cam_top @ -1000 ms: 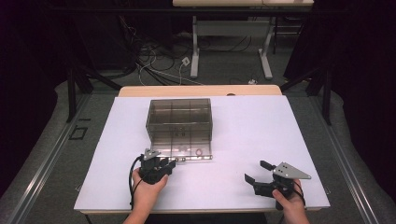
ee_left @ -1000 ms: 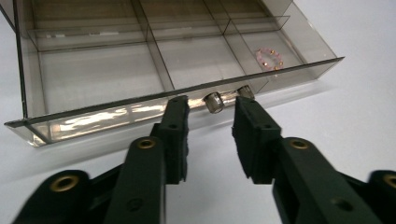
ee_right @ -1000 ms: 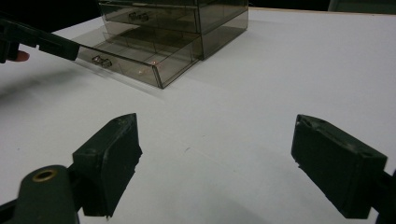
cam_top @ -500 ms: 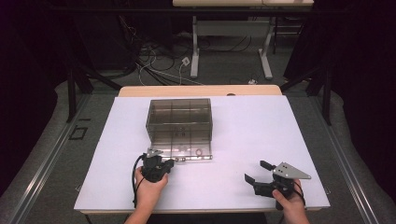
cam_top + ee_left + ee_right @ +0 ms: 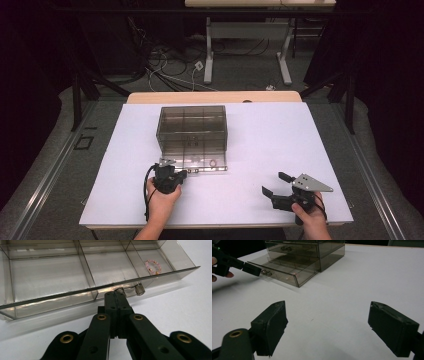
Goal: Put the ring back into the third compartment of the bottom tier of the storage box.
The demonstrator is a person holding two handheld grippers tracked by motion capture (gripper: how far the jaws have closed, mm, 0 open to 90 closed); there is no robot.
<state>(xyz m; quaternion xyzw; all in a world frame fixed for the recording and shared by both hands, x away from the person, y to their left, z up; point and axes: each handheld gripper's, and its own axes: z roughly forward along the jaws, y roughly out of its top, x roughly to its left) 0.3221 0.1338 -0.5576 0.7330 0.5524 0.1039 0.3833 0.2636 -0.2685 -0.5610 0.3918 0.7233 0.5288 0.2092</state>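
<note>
A smoky clear drawer cabinet (image 5: pixel 192 127) stands at the table's middle, its bottom drawer (image 5: pixel 200 164) pulled out toward me. That drawer (image 5: pixel 50 277) is split into compartments, and a pink bead ring (image 5: pixel 152 265) lies in the right one. My left gripper (image 5: pixel 184 173) is at the drawer's front with its jaws pressed together on the small clear handle (image 5: pixel 136 288). In the right gripper view the left gripper (image 5: pixel 252 269) meets that handle (image 5: pixel 265 272). My right gripper (image 5: pixel 275 183) rests near the front right of the table, its jaws wide apart with nothing between them (image 5: pixel 327 320).
The white table top (image 5: pixel 260 135) has bare room right of the cabinet. A wooden table edge (image 5: pixel 215 96) lies behind it. Desk legs and cables sit on the floor beyond. Upper drawers (image 5: pixel 287 248) of the cabinet are pushed in.
The left gripper's jaws have come together at the drawer's front, and the hand shifted slightly. The right gripper has kept still.
</note>
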